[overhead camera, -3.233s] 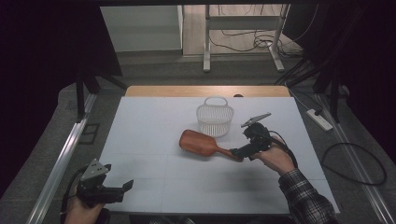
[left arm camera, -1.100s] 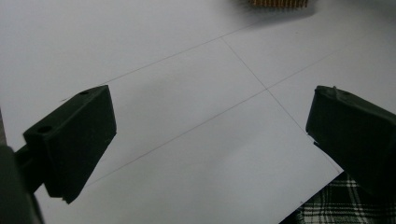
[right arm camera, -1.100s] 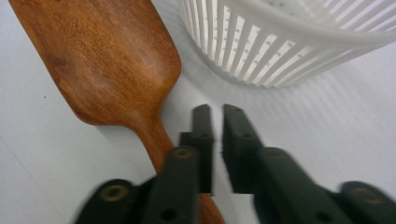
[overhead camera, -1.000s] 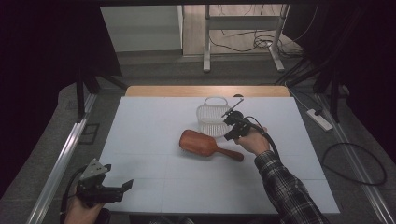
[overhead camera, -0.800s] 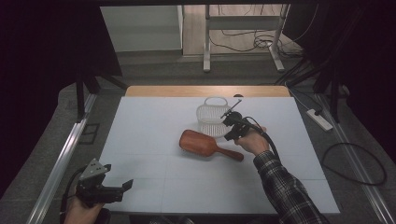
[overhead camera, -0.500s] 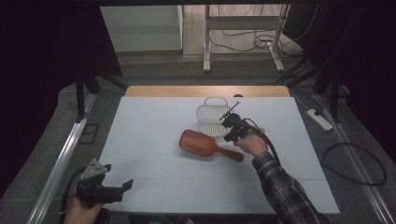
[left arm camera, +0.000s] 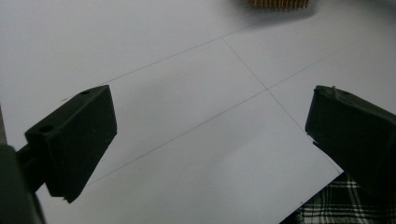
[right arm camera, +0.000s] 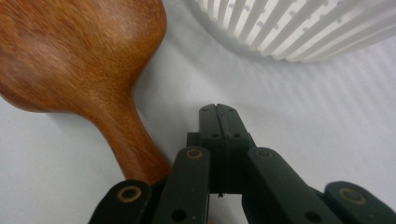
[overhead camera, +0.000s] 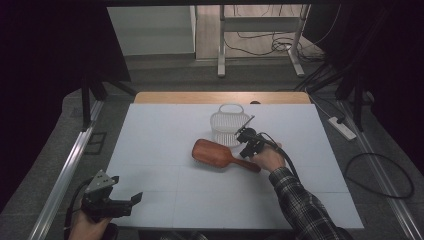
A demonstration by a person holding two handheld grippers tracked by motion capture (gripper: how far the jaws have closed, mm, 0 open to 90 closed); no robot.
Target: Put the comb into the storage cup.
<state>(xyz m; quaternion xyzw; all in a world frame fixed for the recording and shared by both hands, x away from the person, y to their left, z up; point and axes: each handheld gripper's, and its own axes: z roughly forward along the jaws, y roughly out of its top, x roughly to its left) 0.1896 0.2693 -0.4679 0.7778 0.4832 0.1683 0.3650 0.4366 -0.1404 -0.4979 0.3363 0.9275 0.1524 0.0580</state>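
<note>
On table [overhead camera: 165, 150], wooden hairbrush [overhead camera: 215, 153] lies flat, handle toward right tool [overhead camera: 248, 139].

This looks like a lab or recording room rather than a home. The bench [overhead camera: 165, 150] carries a white sheet ruled into faint squares. Behind the bench stand metal frame legs [overhead camera: 220, 45] on a bare floor with loose cables [overhead camera: 260, 42]. To the right of the bench lies a power strip [overhead camera: 341, 128]; to its left runs an aluminium rail [overhead camera: 67, 175], with dark curtains around.
</note>
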